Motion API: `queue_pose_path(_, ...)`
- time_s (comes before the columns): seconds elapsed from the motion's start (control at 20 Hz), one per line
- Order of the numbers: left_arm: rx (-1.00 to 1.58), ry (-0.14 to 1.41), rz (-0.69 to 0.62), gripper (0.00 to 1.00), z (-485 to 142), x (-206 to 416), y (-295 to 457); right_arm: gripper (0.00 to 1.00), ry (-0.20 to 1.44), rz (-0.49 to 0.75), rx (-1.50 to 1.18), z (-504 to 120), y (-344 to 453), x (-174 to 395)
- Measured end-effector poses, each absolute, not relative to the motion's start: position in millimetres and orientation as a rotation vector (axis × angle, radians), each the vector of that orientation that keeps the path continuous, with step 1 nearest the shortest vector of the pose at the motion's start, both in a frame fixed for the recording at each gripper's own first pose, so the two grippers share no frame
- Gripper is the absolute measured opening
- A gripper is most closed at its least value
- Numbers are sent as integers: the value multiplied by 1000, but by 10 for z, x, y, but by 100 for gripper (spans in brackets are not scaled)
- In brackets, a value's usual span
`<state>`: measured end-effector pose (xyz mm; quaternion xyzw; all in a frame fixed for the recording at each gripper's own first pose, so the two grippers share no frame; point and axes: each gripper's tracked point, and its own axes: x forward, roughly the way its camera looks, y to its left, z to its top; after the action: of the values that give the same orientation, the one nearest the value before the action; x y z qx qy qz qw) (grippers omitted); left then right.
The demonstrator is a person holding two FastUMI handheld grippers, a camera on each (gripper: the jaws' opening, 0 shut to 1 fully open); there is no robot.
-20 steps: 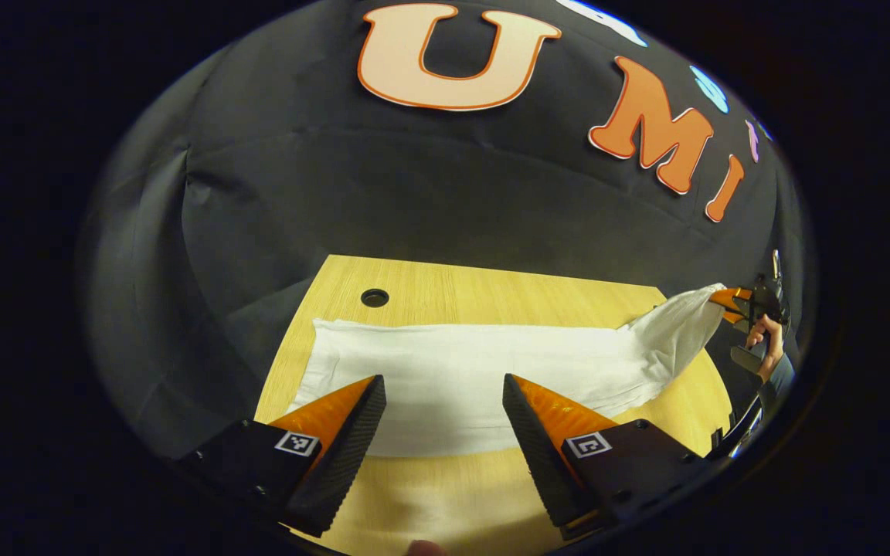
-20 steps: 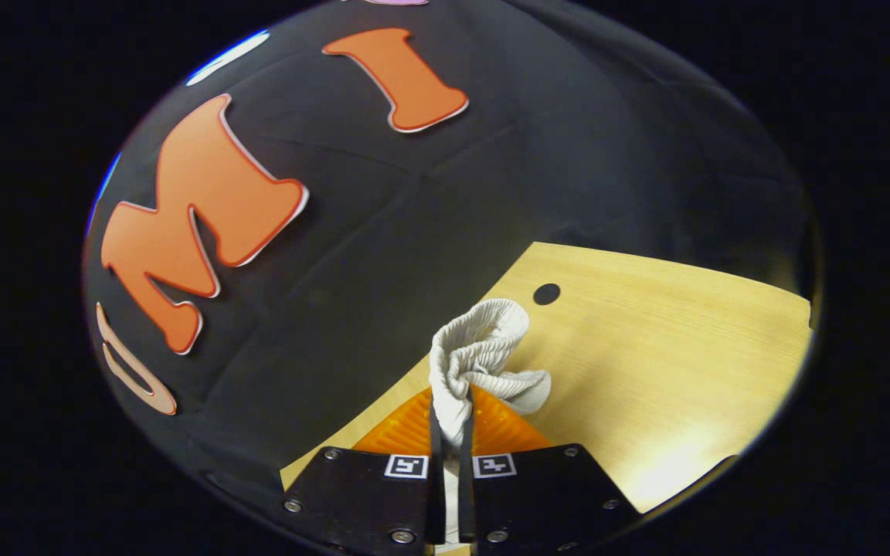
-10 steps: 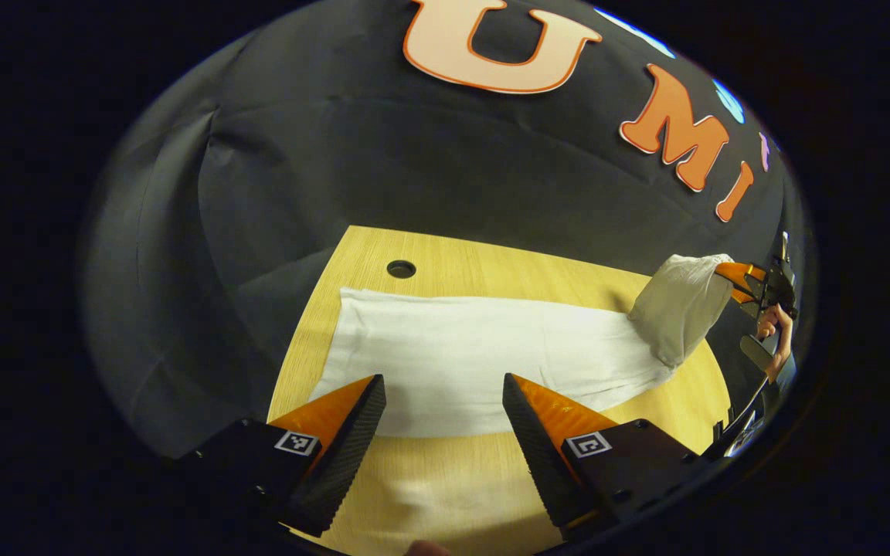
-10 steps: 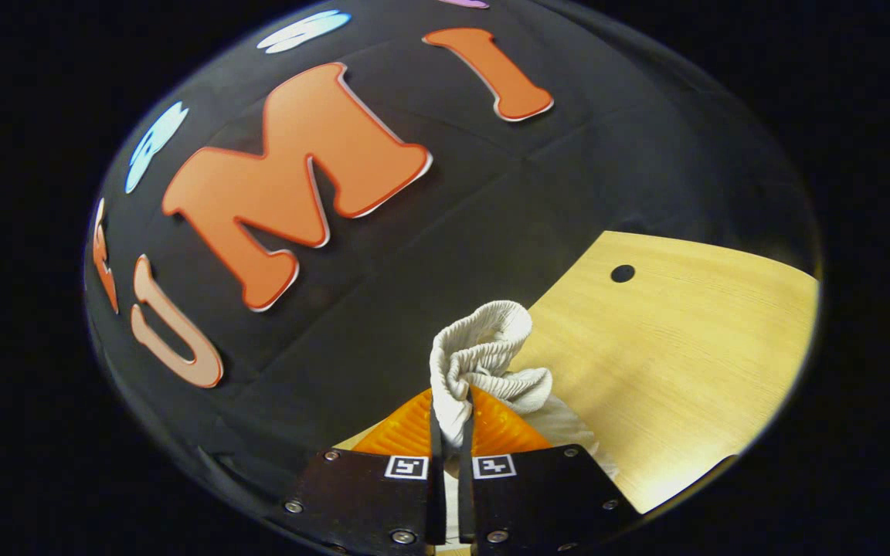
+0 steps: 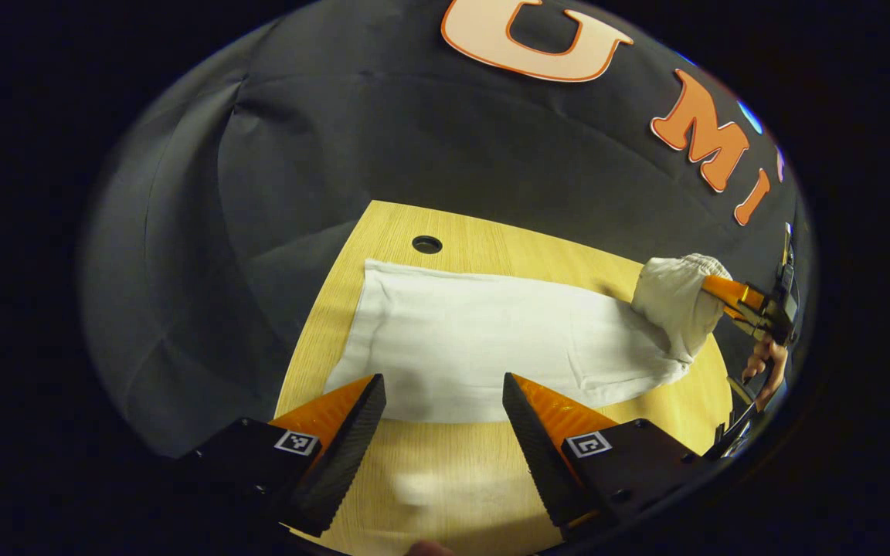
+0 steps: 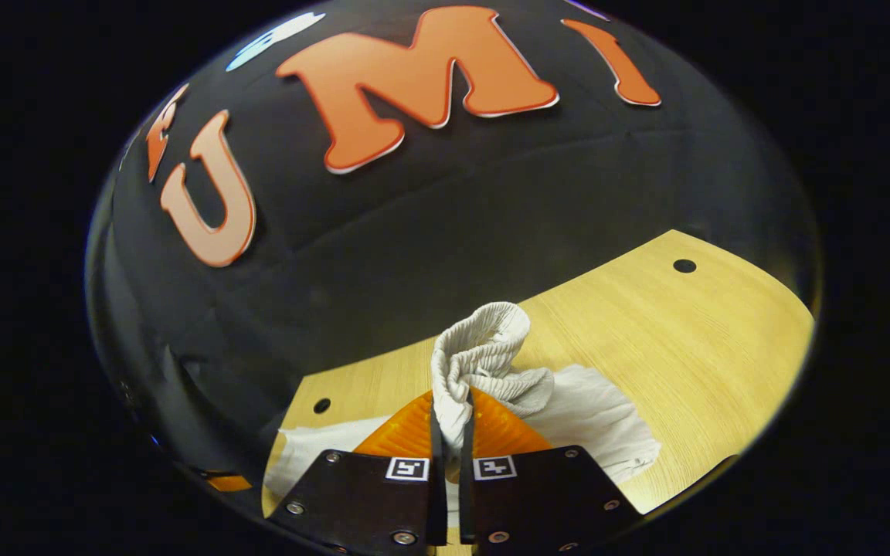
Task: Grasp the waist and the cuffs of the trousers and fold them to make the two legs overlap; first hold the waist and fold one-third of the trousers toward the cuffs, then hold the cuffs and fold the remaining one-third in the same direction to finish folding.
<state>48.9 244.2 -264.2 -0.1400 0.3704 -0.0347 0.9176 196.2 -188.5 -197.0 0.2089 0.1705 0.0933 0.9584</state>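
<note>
Since a second ago the right gripper (image 6: 449,421) has swung round and carried the bunched waist (image 6: 484,351) up and inward over the trousers (image 5: 484,340), so more of the tabletop (image 6: 669,340) and the flat legs now show behind it. Its fingers are pinched tight on the gathered waistband, lifted off the wood. Left gripper (image 5: 443,409) hangs over the near edge of the trousers with fingers wide apart, holding nothing. Progress-wise I'd say the legs already lie stacked in one long strip, and the first one-third fold is only getting started; the waist isn't laid down yet, and the cuff fold is all still to do. Trousers stretch across a light wood tabletop with a small round hole (image 5: 426,244) near the cuff end, black cloth wall (image 5: 414,147) behind.
</note>
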Motion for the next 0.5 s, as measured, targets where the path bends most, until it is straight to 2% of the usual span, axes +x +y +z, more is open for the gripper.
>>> queue_pose_path(0.2, -287, 793, -56, 100, -2712, 470, 2430, 7, 408, 252, 360, -1967, -1924, 1923)
queue_pose_path(0.3, -295, 810, -54, 100, -2772, 458, 2405, 12, 433, 296, 323, -1913, -1938, 1905)
queue_pose_path(0.5, -367, 852, -56, 100, -2886, 397, 2292, 30, 527, 445, 298, -1973, -1891, 1853)
